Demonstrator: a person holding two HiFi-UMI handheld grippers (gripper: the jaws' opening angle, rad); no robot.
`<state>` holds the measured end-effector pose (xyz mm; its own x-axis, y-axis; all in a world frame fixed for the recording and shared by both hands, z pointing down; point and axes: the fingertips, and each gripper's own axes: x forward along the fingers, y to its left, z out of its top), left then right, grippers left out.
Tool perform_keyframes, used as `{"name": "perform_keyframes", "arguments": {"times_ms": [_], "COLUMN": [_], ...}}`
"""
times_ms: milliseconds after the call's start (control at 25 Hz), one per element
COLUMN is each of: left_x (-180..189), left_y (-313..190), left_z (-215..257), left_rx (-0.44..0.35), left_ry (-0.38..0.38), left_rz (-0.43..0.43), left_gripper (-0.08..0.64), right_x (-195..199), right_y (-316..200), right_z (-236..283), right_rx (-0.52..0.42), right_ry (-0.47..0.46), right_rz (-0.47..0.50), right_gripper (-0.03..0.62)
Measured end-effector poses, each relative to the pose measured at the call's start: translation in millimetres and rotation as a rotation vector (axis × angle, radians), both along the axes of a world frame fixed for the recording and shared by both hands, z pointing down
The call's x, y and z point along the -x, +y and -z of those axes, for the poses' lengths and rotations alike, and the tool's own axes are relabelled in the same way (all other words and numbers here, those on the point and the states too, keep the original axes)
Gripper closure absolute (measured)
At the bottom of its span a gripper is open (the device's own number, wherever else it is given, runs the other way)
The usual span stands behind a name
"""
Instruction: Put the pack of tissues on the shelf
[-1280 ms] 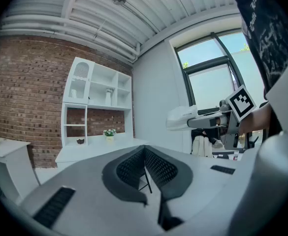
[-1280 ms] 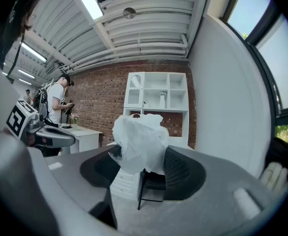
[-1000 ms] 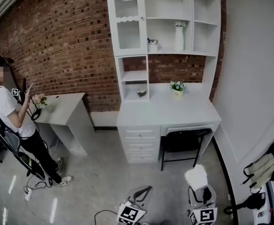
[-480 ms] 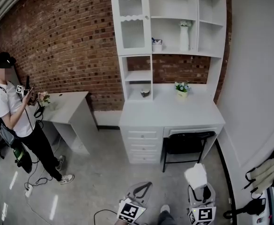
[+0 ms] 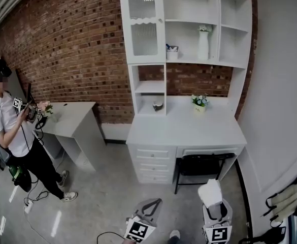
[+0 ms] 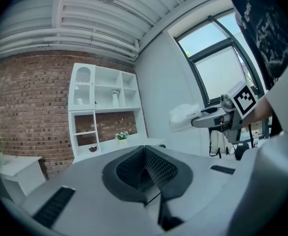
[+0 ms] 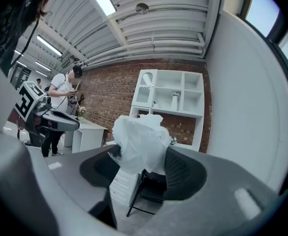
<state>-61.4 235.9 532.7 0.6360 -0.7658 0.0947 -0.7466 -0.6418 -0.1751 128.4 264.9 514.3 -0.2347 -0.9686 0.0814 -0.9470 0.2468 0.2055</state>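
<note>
Head view, desk [image 5: 185,130] seemingly nearer, right gripper [image 5: 215,211] still clamping tissue pack [image 5: 211,191]

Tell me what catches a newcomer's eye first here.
The tall white shelf unit on its desk against the brick wall dominates the head view's centre. Bottom right, the right gripper is shut on the white pack of tissues. At far left a person stands by a small white table.

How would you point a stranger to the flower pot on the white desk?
Find the white desk against the brick wall. On its top, back right, stands the flower pot. Unlike the tall white vase on the shelf above, it is squat, with green leaves.
</note>
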Motion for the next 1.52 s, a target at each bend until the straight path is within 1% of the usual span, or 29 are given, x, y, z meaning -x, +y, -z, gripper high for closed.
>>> {"name": "perform_keyframes", "arguments": {"times_ms": [80,280,560,760,1000,1200,1520], "left_x": [-5,-23,-39,-49,-60,-70,-71], "left_y": [-12,-37,-65,-83,-105,-114,-122], "left_z": [3,3,3,1,-2,-8,-6], "left_rx": [0.005,0.002,0.002,0.005,0.011,0.019,0.015], "left_ry": [0.023,0.026,0.0,-0.005,-0.008,-0.001,-0.005], "left_rz": [0.008,0.01,0.018,0.047,0.08,0.098,0.115], "left_gripper": [0.549,0.549,0.549,0.549,0.549,0.549,0.549], "right_x": [-6,-19,-30,-40,-48,-55,-51], "right_y": [-12,-38,-71,-94,-123,-137,-148], "right_z": [1,-6,-8,-13,-9,-18,-15], "right_rx": [0.0,0.007,0.018,0.028,0.017,0.028,0.025], "right_ry": [0.003,0.022,0.038,0.027,0.041,0.041,0.03], "right_rz": [0.003,0.023,0.055,0.083,0.131,0.15,0.178], "right_gripper": [0.341,0.341,0.341,0.341,0.341,0.341,0.341]}}
